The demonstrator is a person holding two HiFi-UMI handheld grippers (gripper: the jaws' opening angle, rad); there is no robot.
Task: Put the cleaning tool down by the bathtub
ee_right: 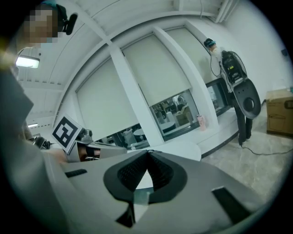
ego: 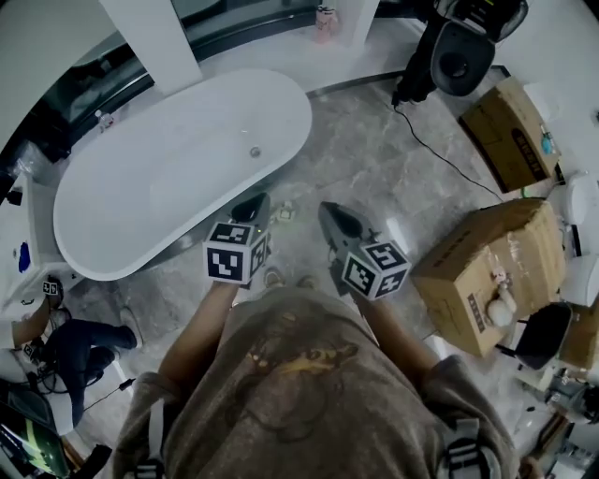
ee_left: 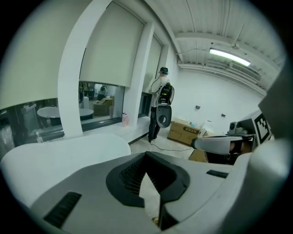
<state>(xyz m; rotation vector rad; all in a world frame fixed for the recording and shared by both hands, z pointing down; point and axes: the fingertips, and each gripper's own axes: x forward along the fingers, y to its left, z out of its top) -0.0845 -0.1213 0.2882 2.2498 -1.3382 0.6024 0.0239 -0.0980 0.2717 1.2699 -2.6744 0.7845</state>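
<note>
The white oval bathtub (ego: pixel 178 168) stands on the grey marble floor, ahead and to my left. My left gripper (ego: pixel 251 208) hovers over the floor just off the tub's near rim, shut with nothing between its jaws (ee_left: pixel 146 155). Beside it, the right gripper (ego: pixel 332 217) is also shut and empty (ee_right: pixel 147 152). Between the two tips a small pale thing (ego: pixel 284 213) lies on the floor by the tub; what it is I cannot tell. No cleaning tool shows in either gripper. Each gripper view catches the other gripper at its edge.
Two cardboard boxes (ego: pixel 491 271) (ego: pixel 510 131) sit to the right. A person with black backpack gear (ego: pixel 459 51) stands by the window sill (ee_left: pixel 161 107), with a cable (ego: pixel 440 154) trailing over the floor. A pink bottle (ego: pixel 325 21) stands on the sill. Another person crouches at lower left (ego: pixel 75 341).
</note>
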